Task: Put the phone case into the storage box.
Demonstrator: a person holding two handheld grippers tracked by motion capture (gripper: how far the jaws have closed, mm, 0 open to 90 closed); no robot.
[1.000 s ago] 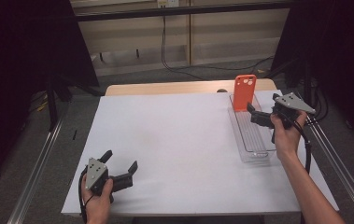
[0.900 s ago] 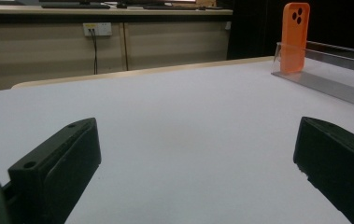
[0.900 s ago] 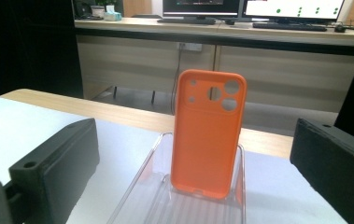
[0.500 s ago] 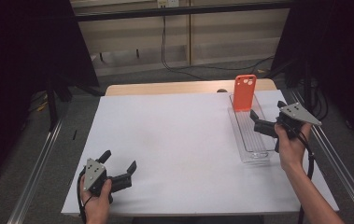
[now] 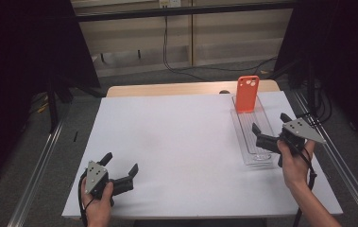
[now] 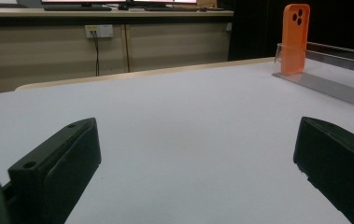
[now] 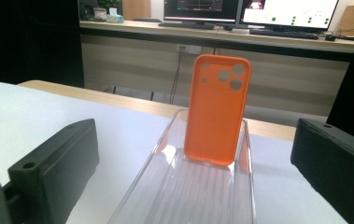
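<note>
An orange phone case [image 5: 247, 93] stands upright at the far end of a long clear plastic tray [image 5: 248, 130] on the right side of the white table. My right gripper [image 5: 268, 122] hovers open over the tray's near half, pointing at the case, with nothing between its jaws. Seen from the right gripper view, the case [image 7: 216, 112] rises at the tray's [image 7: 165, 154] far end, well beyond the right gripper [image 7: 191, 172]. My left gripper [image 5: 120, 162] is open and empty near the front left corner. From the left gripper [image 6: 193, 177], the case [image 6: 295, 37] stands far off to the right.
The white table top [image 5: 176, 142] has a bare wooden strip [image 5: 167, 89] along its far edge. Metal rails [image 5: 39, 161] run along both sides of the table. Cables [image 5: 167, 52] lie on the floor beyond, in front of a cabinet.
My right gripper has drawn back along the tray toward the person, away from the orange case. The left gripper has hardly moved.
</note>
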